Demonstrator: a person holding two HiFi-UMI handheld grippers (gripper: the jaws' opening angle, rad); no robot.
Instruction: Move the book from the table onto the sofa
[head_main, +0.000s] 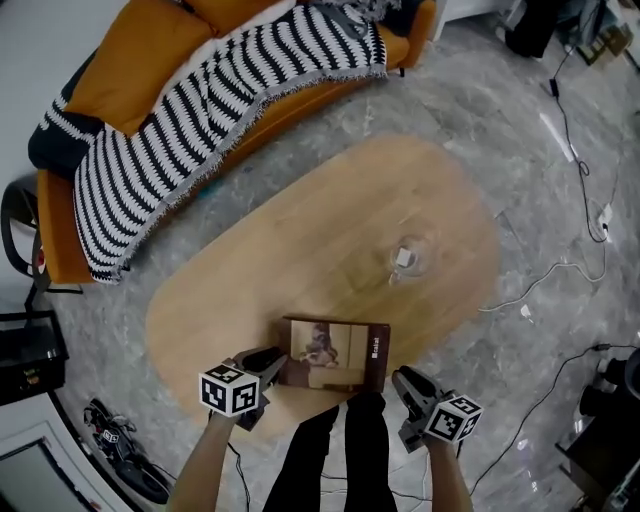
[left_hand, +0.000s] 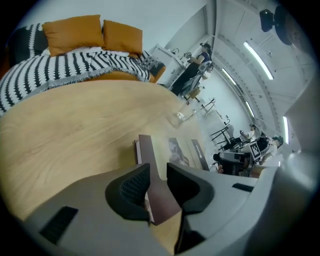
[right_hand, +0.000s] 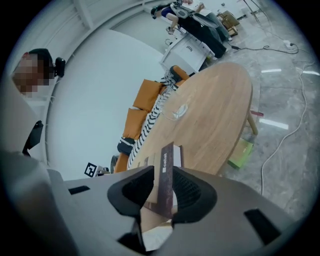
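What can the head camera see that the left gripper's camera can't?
Only the head view shows the grey floor with its cables and the person's black legs. Only the left gripper view shows the ceiling lights and, up close, the book's edge sitting between the jaws of the left gripper. Both show the book, the wooden table, the orange sofa with its striped blanket, and the right gripper.

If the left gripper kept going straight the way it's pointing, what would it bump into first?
The brown-covered book. Its near edge already sits between the left gripper's jaws, flat on the oval wooden table, so the gripper would likely just slide further along it.
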